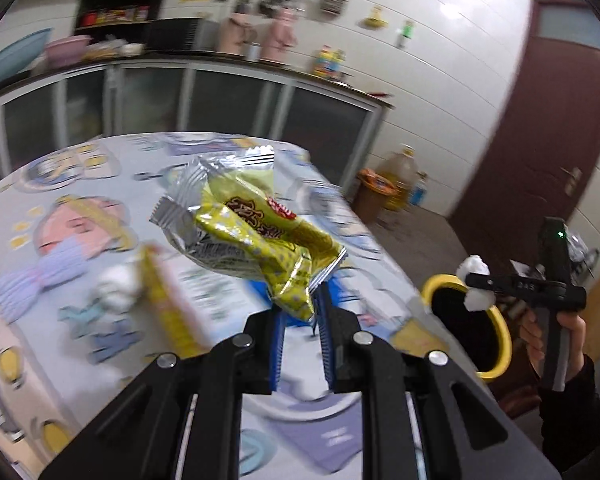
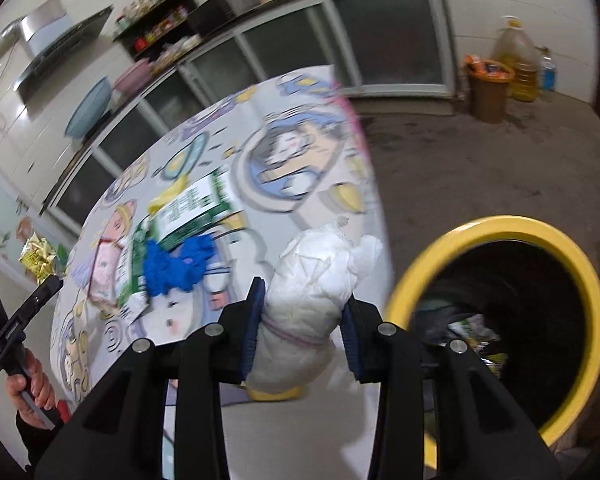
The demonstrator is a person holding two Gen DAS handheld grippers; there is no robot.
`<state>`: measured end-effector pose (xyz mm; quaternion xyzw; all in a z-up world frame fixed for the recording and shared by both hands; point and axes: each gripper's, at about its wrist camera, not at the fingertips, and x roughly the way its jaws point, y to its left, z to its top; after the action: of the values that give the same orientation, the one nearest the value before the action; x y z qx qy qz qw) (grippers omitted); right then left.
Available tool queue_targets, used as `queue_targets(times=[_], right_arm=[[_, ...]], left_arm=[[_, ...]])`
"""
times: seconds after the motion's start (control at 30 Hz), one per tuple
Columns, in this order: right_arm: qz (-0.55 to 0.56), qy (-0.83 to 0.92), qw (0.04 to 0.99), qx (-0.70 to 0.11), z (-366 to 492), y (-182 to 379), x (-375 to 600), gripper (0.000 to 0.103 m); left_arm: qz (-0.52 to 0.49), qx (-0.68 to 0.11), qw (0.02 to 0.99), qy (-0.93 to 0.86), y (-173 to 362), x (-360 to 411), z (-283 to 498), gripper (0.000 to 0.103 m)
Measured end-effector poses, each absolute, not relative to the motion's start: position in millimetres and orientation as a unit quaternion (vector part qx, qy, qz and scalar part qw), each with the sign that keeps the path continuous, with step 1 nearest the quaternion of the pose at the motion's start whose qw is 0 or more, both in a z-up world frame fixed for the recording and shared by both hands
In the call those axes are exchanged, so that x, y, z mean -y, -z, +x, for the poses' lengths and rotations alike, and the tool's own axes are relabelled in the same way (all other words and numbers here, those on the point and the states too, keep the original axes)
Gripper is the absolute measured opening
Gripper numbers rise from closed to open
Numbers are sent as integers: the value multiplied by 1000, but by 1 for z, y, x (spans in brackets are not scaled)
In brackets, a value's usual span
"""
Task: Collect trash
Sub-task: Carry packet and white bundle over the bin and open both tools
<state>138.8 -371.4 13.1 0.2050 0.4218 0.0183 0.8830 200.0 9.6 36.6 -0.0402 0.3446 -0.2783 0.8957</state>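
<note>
My left gripper is shut on a yellow and silver snack wrapper, held above the cartoon-print table. My right gripper is shut on a white crumpled paper wad, just left of the yellow-rimmed trash bin. The bin also shows in the left wrist view, with the right gripper and its wad over its rim. On the table lie a blue crumpled glove, a green and white box and a pink packet.
A yellow box and a white wad lie on the table left of my left gripper. An orange bin and oil jug stand by the far cabinets. A dark red door is at right.
</note>
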Motion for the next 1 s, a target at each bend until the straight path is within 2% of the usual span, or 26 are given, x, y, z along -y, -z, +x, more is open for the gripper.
queue_targets(times=[0.3,0.53,0.93,0.97,1.0], right_arm=[[226,82,884,-401,97,-8,454,35],[242,116,872,-409,79,10,487,35],[258,140,859,-420,69,30,511,35],[262,142,857,-419,68,30,514,38],[267,146,855,-419,66,31,517,44]], left_arm=[[22,-349,854,384,-39,119,200,15],[62,-372,808,453,-17,214,191,15],[95,-410,761,494,20,306,188,15],[94,-412,760,494,22,309,188,21],[89,-416,757,496,24,312,189,38]])
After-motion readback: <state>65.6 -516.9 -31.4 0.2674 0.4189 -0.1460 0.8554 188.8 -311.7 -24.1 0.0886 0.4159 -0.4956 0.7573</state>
